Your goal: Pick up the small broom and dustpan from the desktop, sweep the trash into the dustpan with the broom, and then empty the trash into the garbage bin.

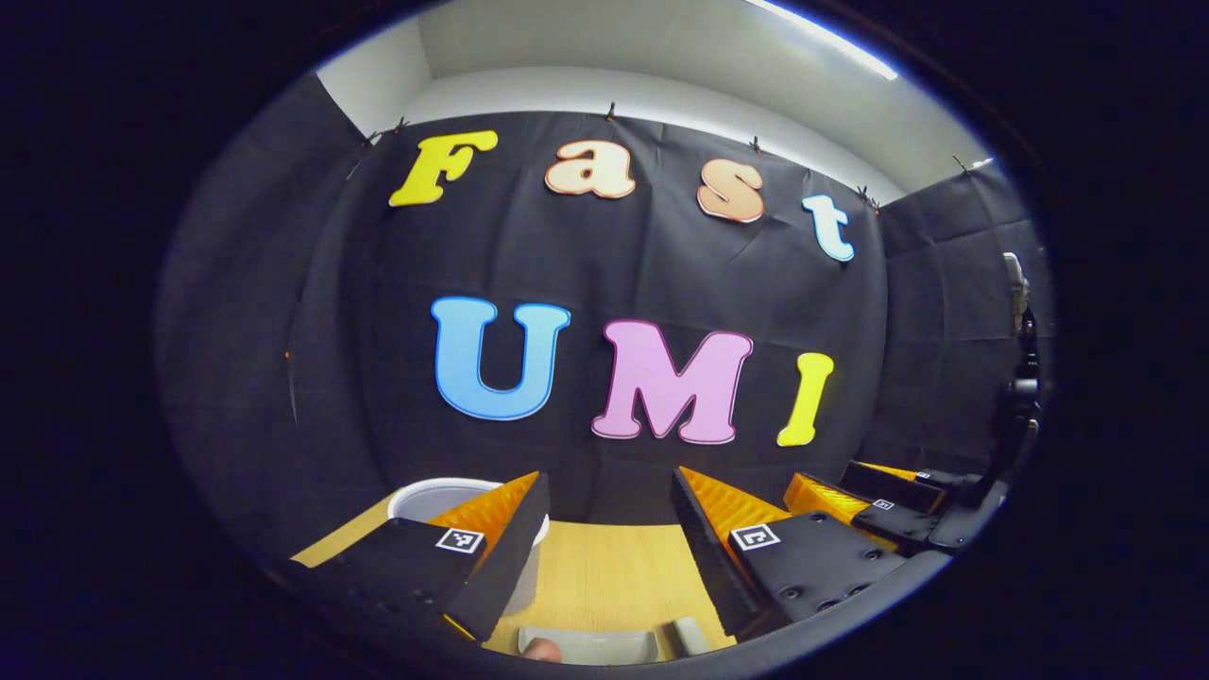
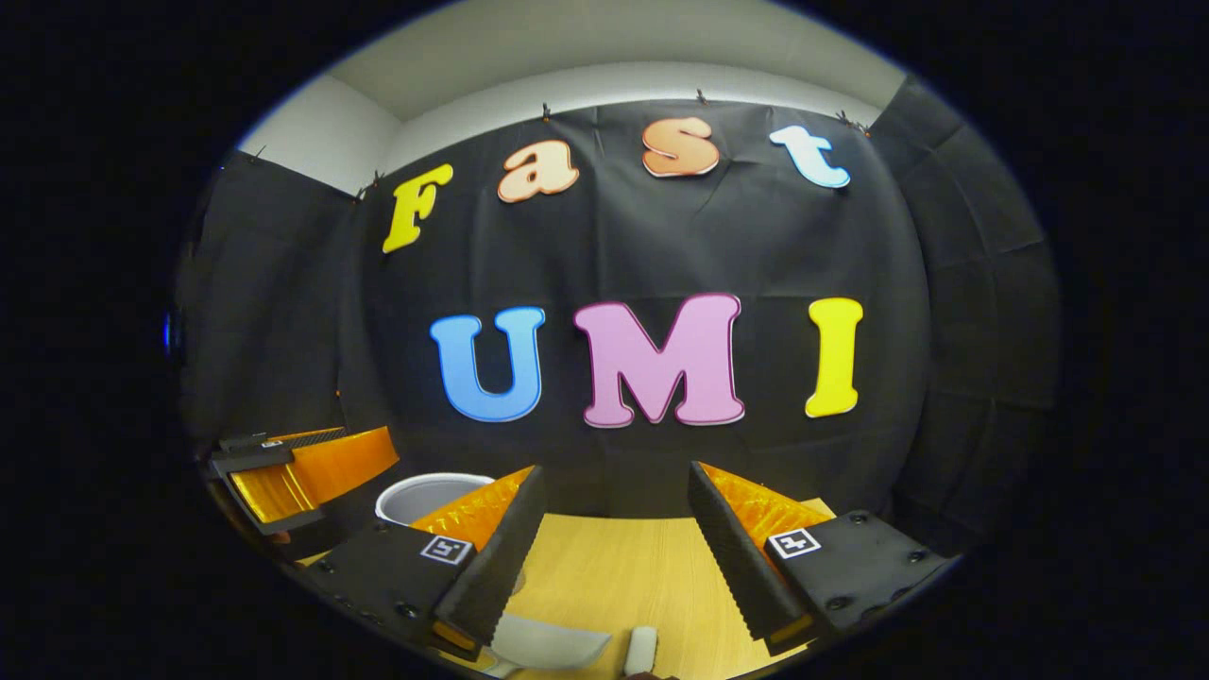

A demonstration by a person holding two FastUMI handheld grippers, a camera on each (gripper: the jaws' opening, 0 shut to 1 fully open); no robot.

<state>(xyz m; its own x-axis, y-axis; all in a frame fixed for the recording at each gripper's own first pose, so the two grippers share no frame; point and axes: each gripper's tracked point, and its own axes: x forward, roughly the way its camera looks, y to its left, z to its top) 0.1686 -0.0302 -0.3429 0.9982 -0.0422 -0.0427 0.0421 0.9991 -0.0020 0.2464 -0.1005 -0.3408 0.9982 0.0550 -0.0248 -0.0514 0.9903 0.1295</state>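
A pale dustpan and a small broom handle (likely, both cut off by the lower edge) lie on the wooden desktop, just below and ahead of the right gripper. Both it and the left gripper hover with fingers spread, holding nothing. A white garbage bin stands far left.

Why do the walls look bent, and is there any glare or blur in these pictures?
Left gripper view: fisheye bending bows the booth wall; a bright ceiling light strip glares at top right; the wooden desktop is evenly lit. Right gripper view: same bowing, softer light, no glare; the white bin looks sharp, edges slightly soft.
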